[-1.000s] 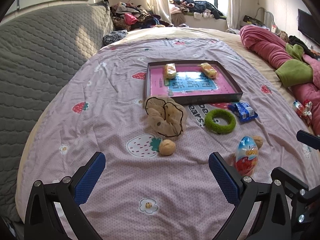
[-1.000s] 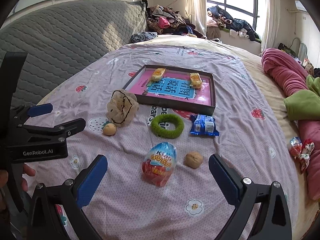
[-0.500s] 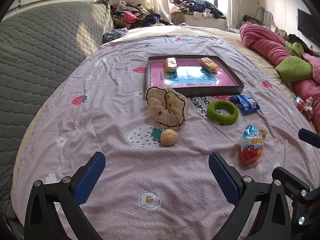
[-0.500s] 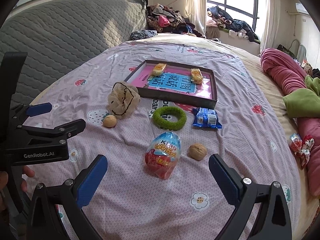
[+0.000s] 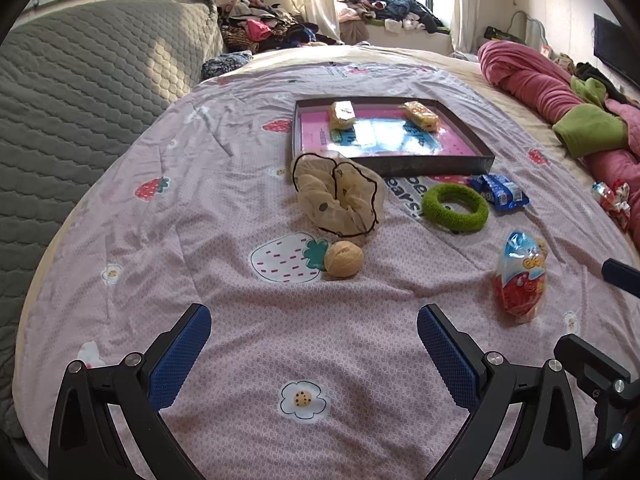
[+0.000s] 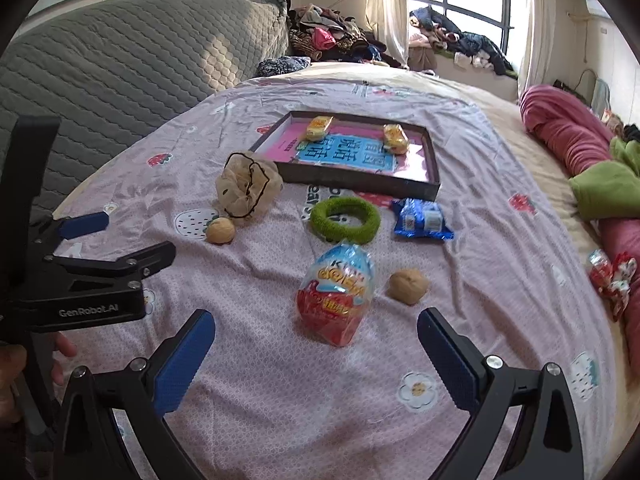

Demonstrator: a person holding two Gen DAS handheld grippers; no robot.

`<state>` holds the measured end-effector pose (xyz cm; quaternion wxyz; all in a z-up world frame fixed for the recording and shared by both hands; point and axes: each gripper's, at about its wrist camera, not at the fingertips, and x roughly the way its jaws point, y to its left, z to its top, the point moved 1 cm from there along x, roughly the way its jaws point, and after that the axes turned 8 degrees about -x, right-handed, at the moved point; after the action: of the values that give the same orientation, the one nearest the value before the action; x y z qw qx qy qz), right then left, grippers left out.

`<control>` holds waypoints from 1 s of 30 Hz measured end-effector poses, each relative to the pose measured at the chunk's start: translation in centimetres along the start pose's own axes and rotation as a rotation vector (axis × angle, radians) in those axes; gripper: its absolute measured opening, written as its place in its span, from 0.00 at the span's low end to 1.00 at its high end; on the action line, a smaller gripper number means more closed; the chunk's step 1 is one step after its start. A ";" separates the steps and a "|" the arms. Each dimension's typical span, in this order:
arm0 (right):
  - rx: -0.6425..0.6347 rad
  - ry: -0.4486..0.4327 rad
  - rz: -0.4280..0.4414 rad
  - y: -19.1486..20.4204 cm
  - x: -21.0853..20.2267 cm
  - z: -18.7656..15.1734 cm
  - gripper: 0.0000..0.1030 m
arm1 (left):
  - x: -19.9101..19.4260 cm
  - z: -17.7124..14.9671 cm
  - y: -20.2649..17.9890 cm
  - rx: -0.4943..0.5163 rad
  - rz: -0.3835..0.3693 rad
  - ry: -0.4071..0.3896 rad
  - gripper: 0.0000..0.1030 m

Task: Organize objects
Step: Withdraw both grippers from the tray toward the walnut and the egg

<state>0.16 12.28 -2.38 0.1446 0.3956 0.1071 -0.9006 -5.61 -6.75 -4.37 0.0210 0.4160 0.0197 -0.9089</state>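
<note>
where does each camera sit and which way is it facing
Left wrist: on the left gripper, low over the bed, facing the walnut and tray; its own open jaws show.
Right wrist: on the right gripper, facing the egg-shaped packet; its open jaws, the left gripper and fingers show.
Shared: tray, green ring, both walnuts.

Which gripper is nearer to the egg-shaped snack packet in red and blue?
Right. The right gripper is open just before the egg-shaped packet, which sits almost centred ahead of it. The left gripper is open further to the left, and the packet lies off to its right.
</note>
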 end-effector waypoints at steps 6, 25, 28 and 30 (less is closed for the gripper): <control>0.022 0.005 0.002 -0.3 1.0 -0.1 0.99 | 1.6 -0.1 -0.2 -0.004 -0.007 0.015 1.00; 0.119 0.028 -0.016 -1.2 4.5 -0.6 0.99 | 6.1 0.3 -0.3 -0.008 -0.020 0.060 1.00; 0.129 0.038 -0.026 -1.3 5.0 -0.5 0.99 | 6.7 0.3 -0.3 -0.011 -0.021 0.061 1.00; 0.140 0.047 -0.027 -1.4 5.4 -0.5 0.99 | 7.0 0.4 -0.2 -0.016 -0.023 0.057 1.00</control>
<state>-3.46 12.75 -6.55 0.1018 0.4243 0.0527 -0.8982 -10.43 -6.74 -9.39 0.0132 0.4413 0.0322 -0.8967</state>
